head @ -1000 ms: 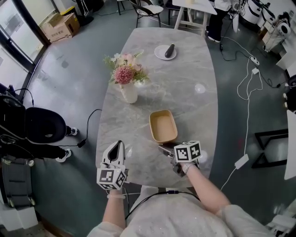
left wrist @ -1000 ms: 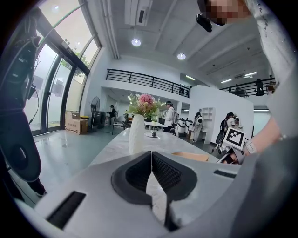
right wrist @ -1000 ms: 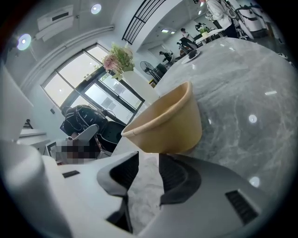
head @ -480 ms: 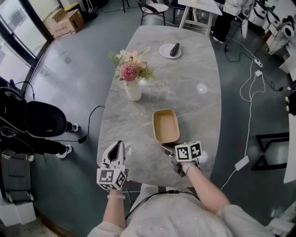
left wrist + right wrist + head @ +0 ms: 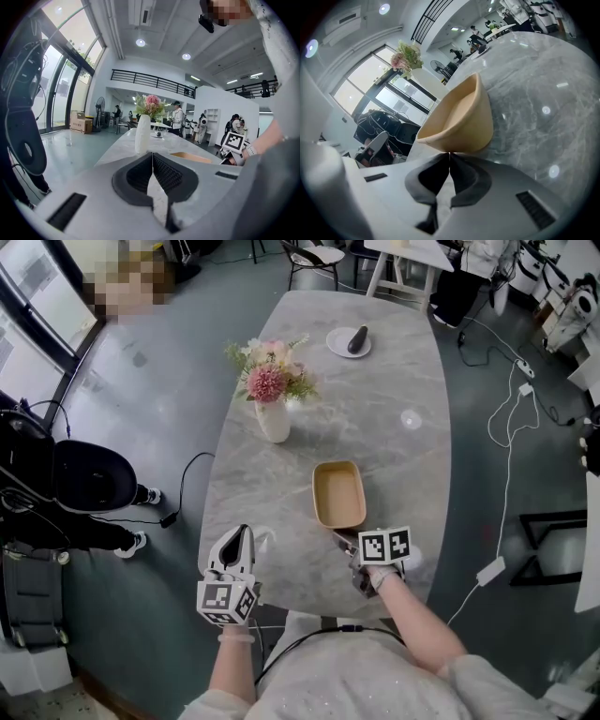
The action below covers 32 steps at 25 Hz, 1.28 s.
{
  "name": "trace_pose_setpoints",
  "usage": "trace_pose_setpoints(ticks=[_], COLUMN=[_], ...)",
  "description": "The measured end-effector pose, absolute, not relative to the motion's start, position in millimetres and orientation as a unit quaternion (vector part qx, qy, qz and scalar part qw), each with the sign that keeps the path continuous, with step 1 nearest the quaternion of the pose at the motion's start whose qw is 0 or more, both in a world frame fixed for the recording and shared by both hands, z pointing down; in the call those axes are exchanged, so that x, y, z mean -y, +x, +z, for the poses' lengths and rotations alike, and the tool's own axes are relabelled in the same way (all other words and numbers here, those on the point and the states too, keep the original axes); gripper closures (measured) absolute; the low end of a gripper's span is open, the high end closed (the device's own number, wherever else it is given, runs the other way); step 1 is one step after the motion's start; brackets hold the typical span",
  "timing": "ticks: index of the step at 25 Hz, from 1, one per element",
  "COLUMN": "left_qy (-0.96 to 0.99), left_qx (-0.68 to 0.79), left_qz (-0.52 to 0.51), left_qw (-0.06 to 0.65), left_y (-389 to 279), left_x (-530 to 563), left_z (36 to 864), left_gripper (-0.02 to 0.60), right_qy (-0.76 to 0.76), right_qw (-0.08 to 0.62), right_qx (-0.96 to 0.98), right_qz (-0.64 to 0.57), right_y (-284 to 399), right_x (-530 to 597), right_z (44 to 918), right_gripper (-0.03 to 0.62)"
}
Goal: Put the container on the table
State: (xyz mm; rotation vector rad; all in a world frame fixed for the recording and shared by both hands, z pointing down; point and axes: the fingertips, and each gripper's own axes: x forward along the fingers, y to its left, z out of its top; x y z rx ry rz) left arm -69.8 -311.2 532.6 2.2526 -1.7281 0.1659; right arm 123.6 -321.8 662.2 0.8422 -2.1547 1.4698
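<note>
A tan oblong container (image 5: 338, 494) stands on the grey marble table (image 5: 375, 390), empty and upright. My right gripper (image 5: 339, 538) is just short of the container's near end, tips close to its wall. In the right gripper view the container (image 5: 459, 117) fills the middle, and the right gripper (image 5: 450, 153) has just been closing; its jaws now meet with nothing between them. My left gripper (image 5: 242, 532) hovers at the table's near left edge, jaws together and empty. In the left gripper view the left gripper (image 5: 152, 154) points along the table toward the container (image 5: 192, 158).
A white vase of pink flowers (image 5: 273, 418) stands left of the table's middle. A small white plate with a dark object (image 5: 349, 342) sits at the far end. A black bag (image 5: 84, 493) and cables lie on the floor to the left; a chair (image 5: 314, 254) stands beyond the table.
The right gripper's jaws have come together just behind the container. The container stays put on the table. Neither hand has shifted noticeably.
</note>
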Motion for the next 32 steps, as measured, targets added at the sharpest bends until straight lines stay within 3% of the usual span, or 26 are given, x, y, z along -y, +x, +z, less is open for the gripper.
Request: trace_pose_setpoints(ticks=[16,32], left_qy=[0.785,0.813], left_qx=[0.597,0.561], left_qz=[0.059,0.053], left_qw=[0.154,0.144], left_y=[-74.1,-54.6], left_x=[308.5,320.0], left_z=[533.8,521.3], left_gripper=[0.575,0.575], right_qy=[0.294,0.346], right_qw=[0.193,0.154], right_qx=[0.769,0.799], right_qz=[0.534,0.467], right_y=[118.0,162.8], right_x=[313.4,316.3], right_z=[654.7,615.2], right_gripper=[0.588,0.588])
